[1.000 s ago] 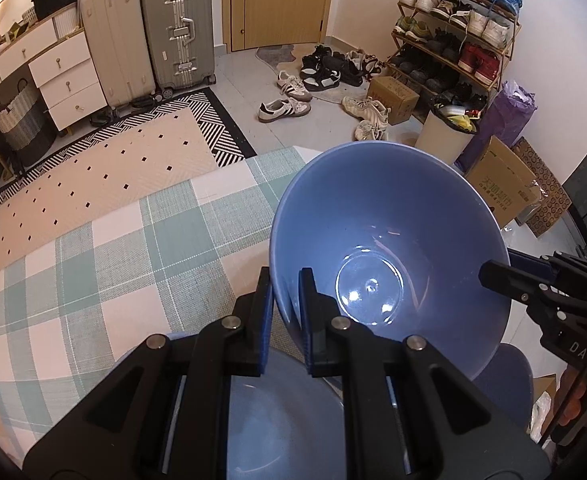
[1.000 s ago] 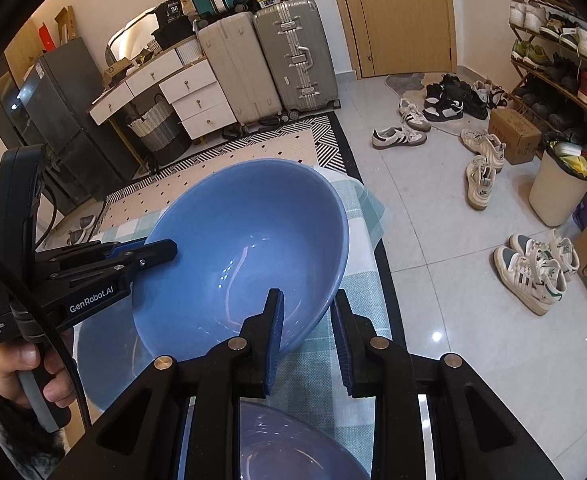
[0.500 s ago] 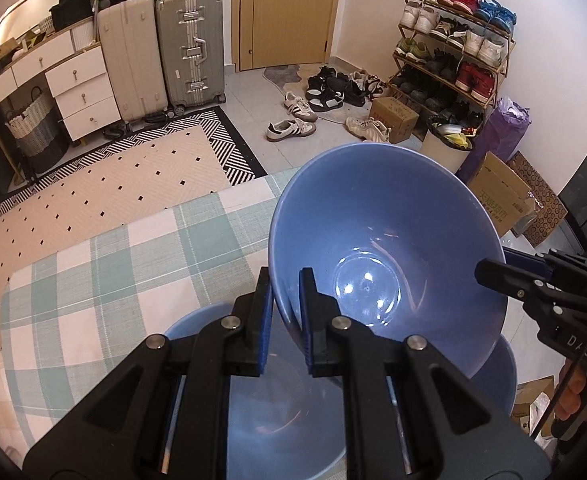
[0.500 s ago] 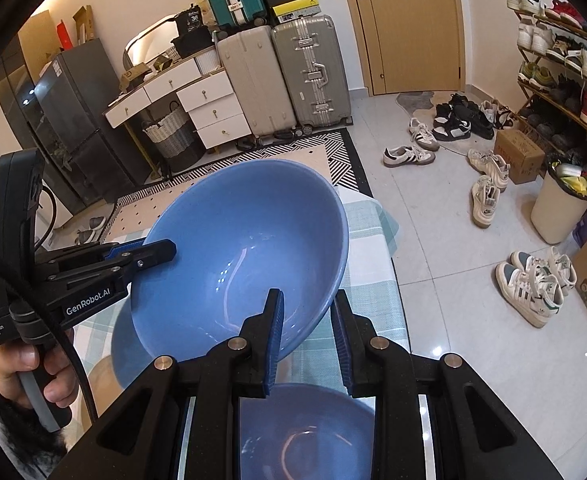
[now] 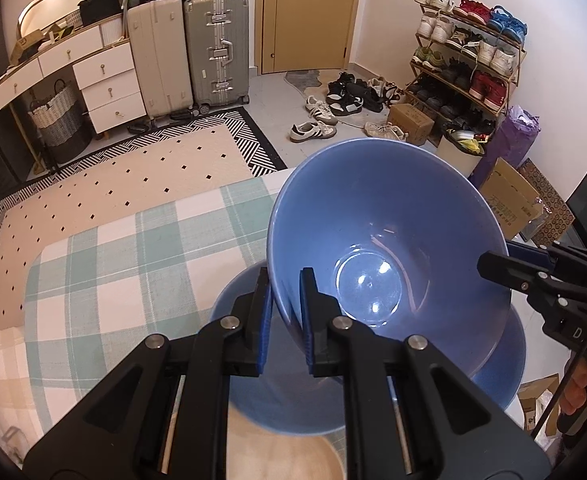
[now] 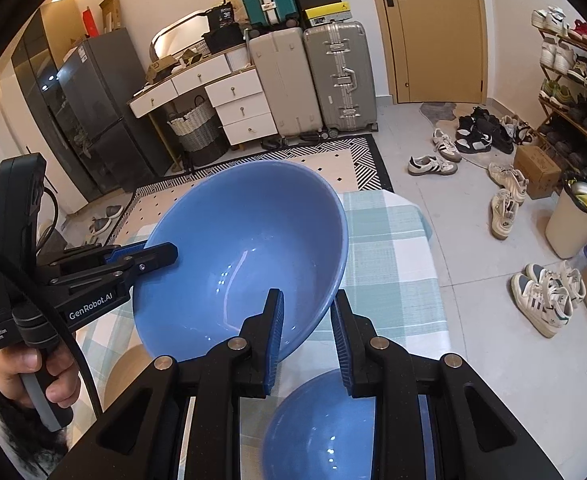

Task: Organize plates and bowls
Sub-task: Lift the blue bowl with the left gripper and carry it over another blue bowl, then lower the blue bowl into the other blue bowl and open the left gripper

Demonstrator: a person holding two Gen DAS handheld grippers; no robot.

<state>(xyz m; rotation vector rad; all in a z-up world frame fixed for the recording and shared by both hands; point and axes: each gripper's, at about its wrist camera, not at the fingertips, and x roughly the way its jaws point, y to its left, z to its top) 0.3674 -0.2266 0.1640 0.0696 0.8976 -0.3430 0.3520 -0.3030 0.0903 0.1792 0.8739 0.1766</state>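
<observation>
A large blue bowl [image 5: 385, 232] is held tilted in the air above the checked tablecloth [image 5: 133, 264]. My left gripper [image 5: 285, 300] is shut on its near rim. My right gripper [image 6: 305, 320] clamps the opposite rim of the same bowl [image 6: 245, 248]; it also shows in the left wrist view [image 5: 505, 268]. A second blue bowl [image 5: 273, 392] sits on the table right below the held one, seen in the right wrist view [image 6: 325, 428] too. The left gripper also appears in the right wrist view [image 6: 161, 254].
A round tan wooden item [image 5: 285, 460] lies under the lower bowl's near edge. The table ends just past the bowls. On the floor beyond are a patterned rug [image 5: 133, 172], suitcases [image 5: 217, 48], loose shoes [image 6: 433, 164], a shoe rack [image 5: 469, 64] and a bin [image 6: 573, 220].
Both grippers have lifted the held bowl higher and pulled back. More of the lower bowl, the tablecloth and the room shows now.
</observation>
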